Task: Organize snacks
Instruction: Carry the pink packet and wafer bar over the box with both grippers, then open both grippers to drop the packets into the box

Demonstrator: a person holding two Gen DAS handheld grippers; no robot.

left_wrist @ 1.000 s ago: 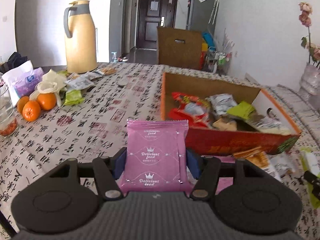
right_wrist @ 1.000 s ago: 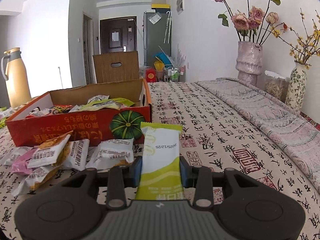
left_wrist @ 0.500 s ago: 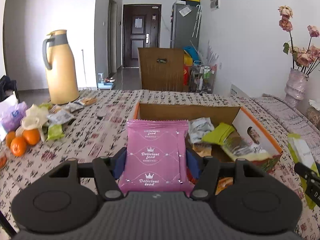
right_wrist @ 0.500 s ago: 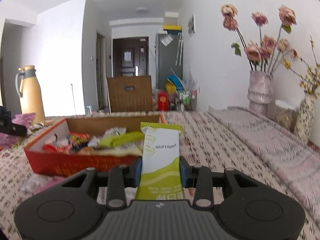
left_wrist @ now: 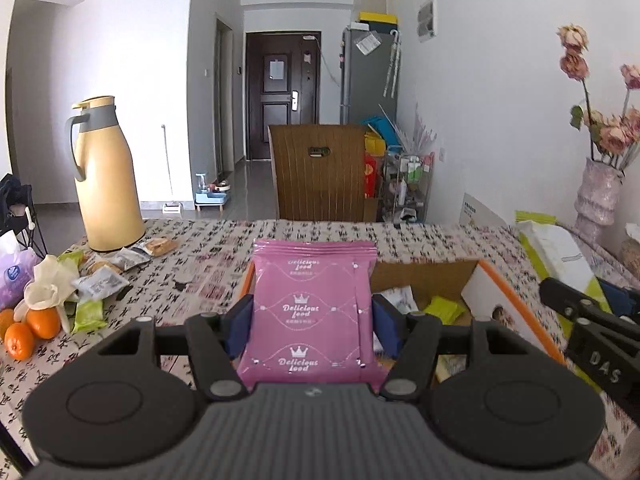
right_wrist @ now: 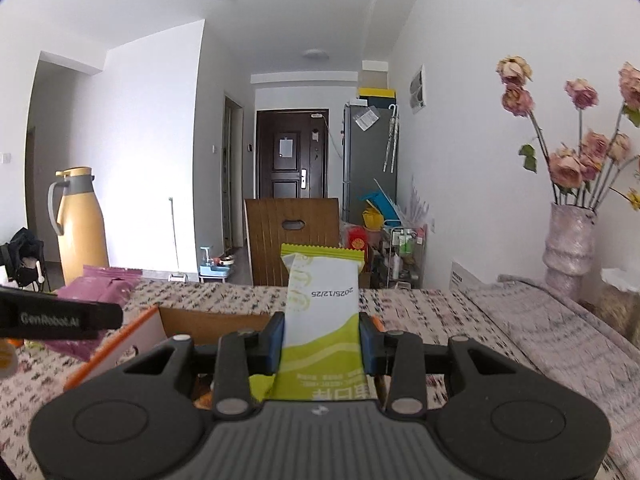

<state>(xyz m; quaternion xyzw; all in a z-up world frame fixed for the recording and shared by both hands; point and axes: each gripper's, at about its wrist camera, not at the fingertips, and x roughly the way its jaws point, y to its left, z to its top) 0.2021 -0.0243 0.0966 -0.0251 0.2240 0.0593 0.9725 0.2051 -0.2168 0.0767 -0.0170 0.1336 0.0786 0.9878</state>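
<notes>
My left gripper (left_wrist: 313, 326) is shut on a pink snack packet (left_wrist: 312, 312) printed "Delicious food", held upright above the near rim of the orange cardboard box (left_wrist: 516, 304). Several snack packets lie in the box. My right gripper (right_wrist: 322, 338) is shut on a green and white snack bar (right_wrist: 322, 320), also upright, over the box (right_wrist: 136, 330). In the left wrist view the right gripper (left_wrist: 592, 312) with its bar shows at the right edge. The left gripper's finger (right_wrist: 60, 316) and pink packet (right_wrist: 96, 286) appear at the left of the right wrist view.
A yellow thermos (left_wrist: 106, 176) stands at the table's far left, with loose snack packets (left_wrist: 100, 280), oranges (left_wrist: 28, 328) and a purple tissue pack (left_wrist: 14, 276) near it. A vase of dried roses (right_wrist: 570, 240) stands at the right. A wooden chair back (left_wrist: 320, 172) rises behind the table.
Both grippers have risen and moved toward the box with their packets still held. The views now look more level, over the box's rim, and each gripper shows in the other's view.
</notes>
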